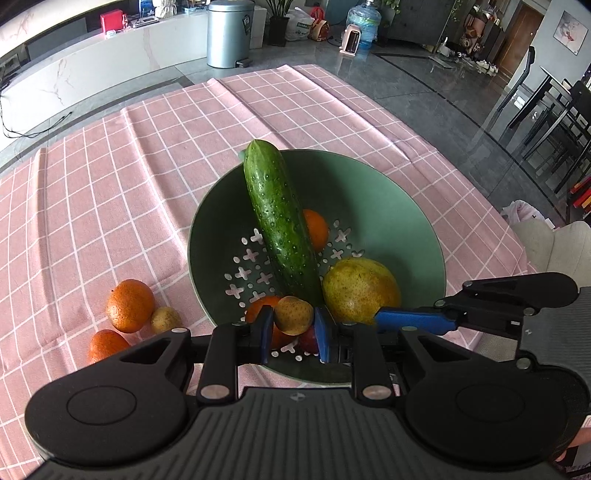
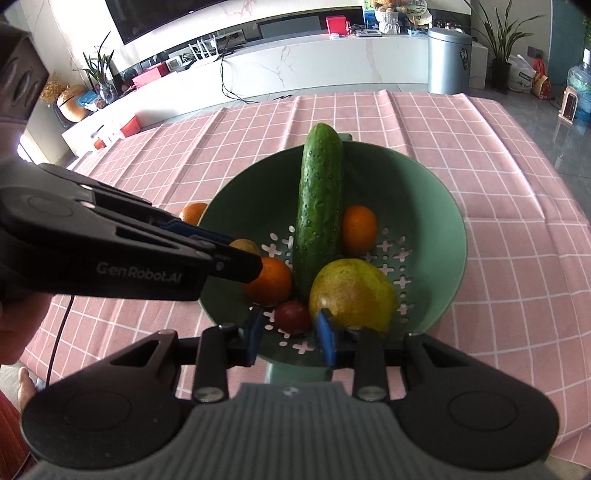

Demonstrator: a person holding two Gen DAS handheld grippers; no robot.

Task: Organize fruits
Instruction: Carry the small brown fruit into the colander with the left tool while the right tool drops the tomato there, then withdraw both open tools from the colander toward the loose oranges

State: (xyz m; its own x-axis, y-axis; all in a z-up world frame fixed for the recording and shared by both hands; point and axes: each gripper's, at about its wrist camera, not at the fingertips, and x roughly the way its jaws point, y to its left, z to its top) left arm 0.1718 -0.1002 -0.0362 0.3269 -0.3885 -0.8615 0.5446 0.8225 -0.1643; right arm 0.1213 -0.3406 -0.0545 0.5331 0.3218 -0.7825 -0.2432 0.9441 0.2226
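A green colander bowl [image 1: 388, 206] on the pink checked cloth holds a cucumber [image 1: 277, 218], a yellow-green pear [image 1: 360, 290], two oranges [image 1: 316, 229] and a small dark red fruit [image 2: 292, 316]. My left gripper [image 1: 293, 325] is shut on a small yellow-brown fruit [image 1: 293, 315] and holds it over the bowl's near side. My right gripper [image 2: 290, 338] is open and empty at the bowl's near rim, next to the pear [image 2: 352, 291]; it shows in the left wrist view [image 1: 413, 320]. Two oranges [image 1: 130, 305] and a small yellow-brown fruit [image 1: 165, 319] lie on the cloth left of the bowl.
The pink cloth [image 1: 129, 177] covers the table, which ends at the far and right edges over a grey floor. A metal bin [image 1: 229, 33], a water bottle [image 1: 364, 24] and a white counter stand beyond. Dark chairs [image 1: 546, 122] are at the right.
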